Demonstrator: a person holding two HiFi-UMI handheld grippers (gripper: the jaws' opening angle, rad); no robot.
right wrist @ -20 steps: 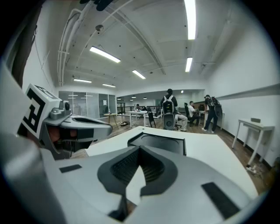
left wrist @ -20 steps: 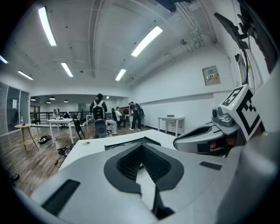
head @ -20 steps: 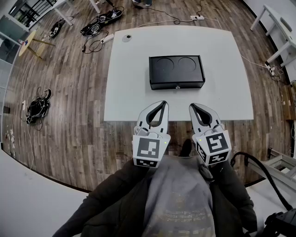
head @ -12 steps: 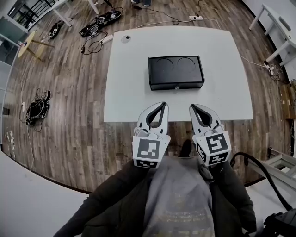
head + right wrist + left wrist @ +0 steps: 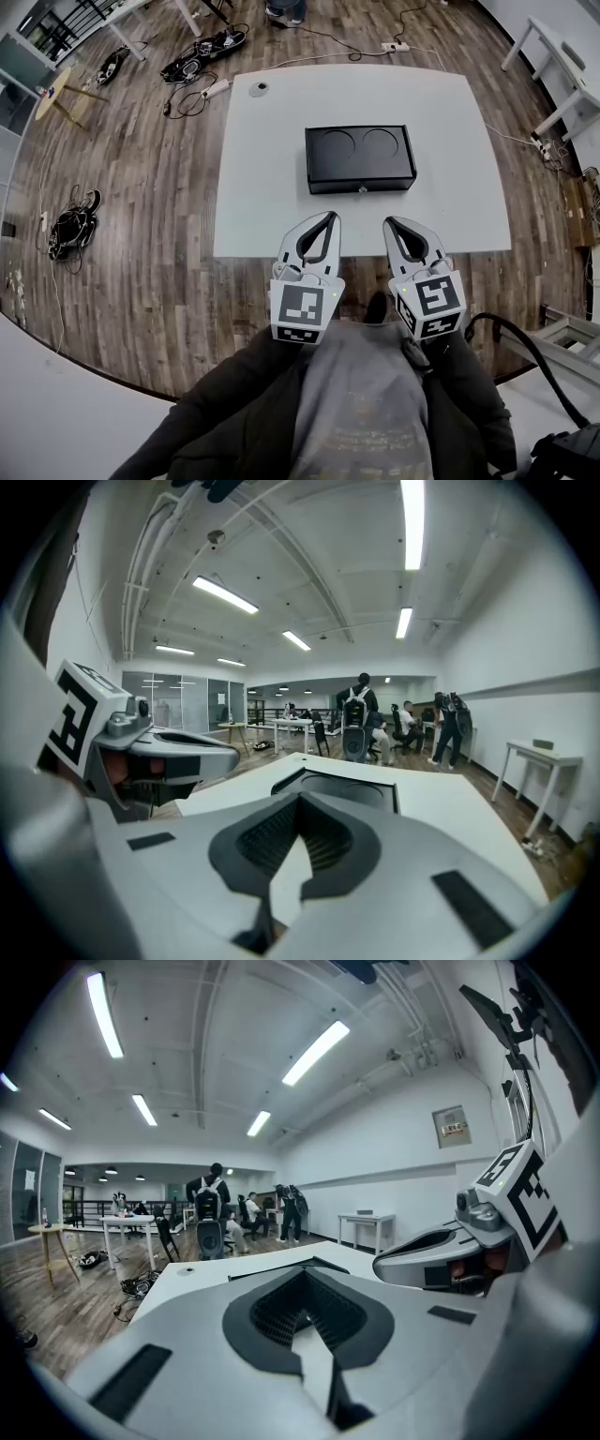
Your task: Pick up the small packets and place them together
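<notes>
Black box (image 5: 360,157) on white table (image 5: 262,192) — beyond left gripper (image 5: 329,217), right gripper (image 5: 390,223).

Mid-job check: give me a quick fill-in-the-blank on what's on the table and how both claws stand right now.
1. On the white table stands a ____ box.
2. The box's top has ____ round recesses.
3. Neither is open: the left claw and right claw are both ____ and empty.

Missing words: black; two; shut.
</notes>
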